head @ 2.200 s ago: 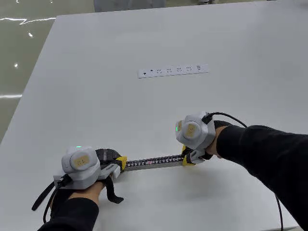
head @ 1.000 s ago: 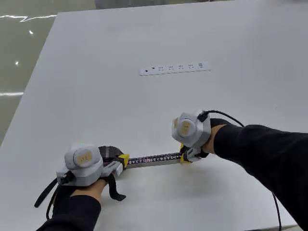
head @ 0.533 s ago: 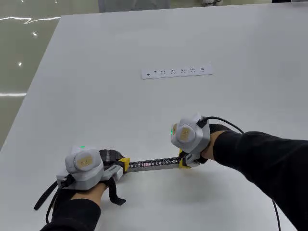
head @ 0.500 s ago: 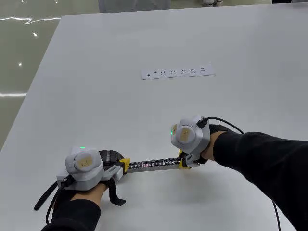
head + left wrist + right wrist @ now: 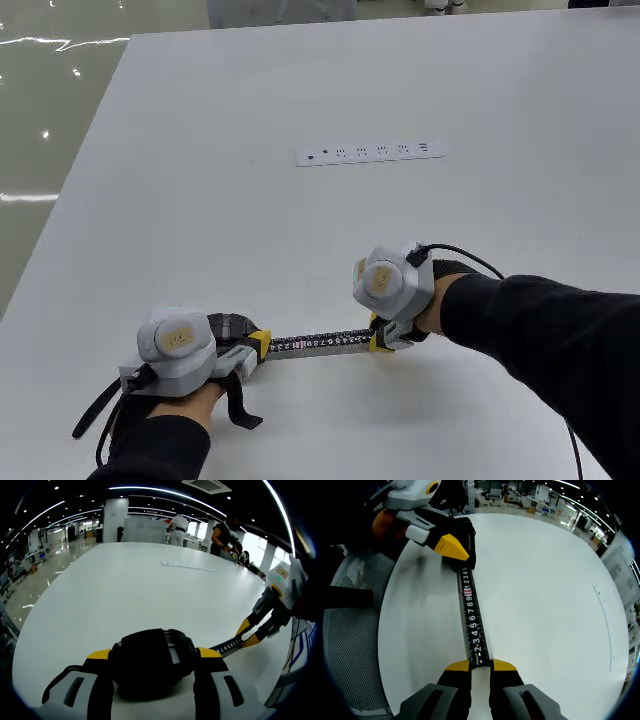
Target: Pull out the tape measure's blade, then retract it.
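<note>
A broad white table (image 5: pixel 300 90) is seen, matte and bare over most of its top, with a white power strip (image 5: pixel 370 152) laid flat near its middle, well apart from the work. Beyond the table's left edge a glossy floor (image 5: pixel 40 130) is shown, with lights reflected in it. In the left gripper view a large hall is made out — long light strips across a dark ceiling, a white pillar (image 5: pixel 115 520), and people (image 5: pixel 177 525) standing at the table's far end. A grey mesh chair (image 5: pixel 350 630) is seen beside the table's near edge in the right gripper view. The tape measure's black case (image 5: pixel 228 325) is set on the table close to the near edge and is gripped by the left gripper (image 5: pixel 154 654), whose jaws are spread wide and pressed against the case's two sides. A black strap (image 5: pixel 235 400) is trailed from the case onto the table. The blade (image 5: pixel 471 615) is drawn partway out of the case and is stretched level just above the surface towards the right gripper (image 5: pixel 480 666) — its jaws are brought nearly together and are clamped on the blade's free end. Printed numerals are shown face up along the blade.
</note>
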### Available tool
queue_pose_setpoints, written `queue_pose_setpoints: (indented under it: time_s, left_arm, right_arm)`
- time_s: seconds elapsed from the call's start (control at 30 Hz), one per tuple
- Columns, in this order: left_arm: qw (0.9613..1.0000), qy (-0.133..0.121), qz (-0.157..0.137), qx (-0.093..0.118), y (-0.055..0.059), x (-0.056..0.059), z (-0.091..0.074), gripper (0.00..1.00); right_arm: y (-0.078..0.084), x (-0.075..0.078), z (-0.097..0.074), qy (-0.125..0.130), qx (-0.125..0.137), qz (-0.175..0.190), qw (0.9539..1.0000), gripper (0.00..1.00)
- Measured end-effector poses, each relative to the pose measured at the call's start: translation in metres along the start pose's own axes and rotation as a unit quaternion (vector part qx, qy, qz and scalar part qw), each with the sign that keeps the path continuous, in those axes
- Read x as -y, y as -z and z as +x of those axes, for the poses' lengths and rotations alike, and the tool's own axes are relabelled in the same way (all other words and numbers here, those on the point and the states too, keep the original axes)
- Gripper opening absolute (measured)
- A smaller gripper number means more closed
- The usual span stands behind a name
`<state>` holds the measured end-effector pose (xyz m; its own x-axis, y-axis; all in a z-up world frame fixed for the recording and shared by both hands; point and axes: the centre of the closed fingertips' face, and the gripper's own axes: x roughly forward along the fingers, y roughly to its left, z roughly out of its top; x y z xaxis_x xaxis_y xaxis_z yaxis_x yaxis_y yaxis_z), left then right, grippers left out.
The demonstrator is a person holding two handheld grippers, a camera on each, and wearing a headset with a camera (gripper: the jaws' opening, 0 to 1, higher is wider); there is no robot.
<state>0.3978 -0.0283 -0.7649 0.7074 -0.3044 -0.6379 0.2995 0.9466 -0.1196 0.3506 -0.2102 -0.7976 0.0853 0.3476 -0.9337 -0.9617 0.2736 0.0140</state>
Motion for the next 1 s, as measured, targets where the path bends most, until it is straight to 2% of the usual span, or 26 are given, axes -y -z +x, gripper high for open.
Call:
queue_pose_setpoints:
  time_s: [0.53,1.0]
  left_arm:
    - [0.9999,0.011,-0.009,-0.005,0.0004,0.0004,-0.0003,0.59]
    - [1.0000,0.005,0.004,-0.001,-0.0006,0.0007,0.0004,0.59]
  right_arm:
    - [-0.0041,-0.0003,0.0010,0.001,0.009,0.000,1.0000,0.08]
    - [-0.0079,0.0002,0.0021,0.003,0.003,-0.005,1.0000,0.09]
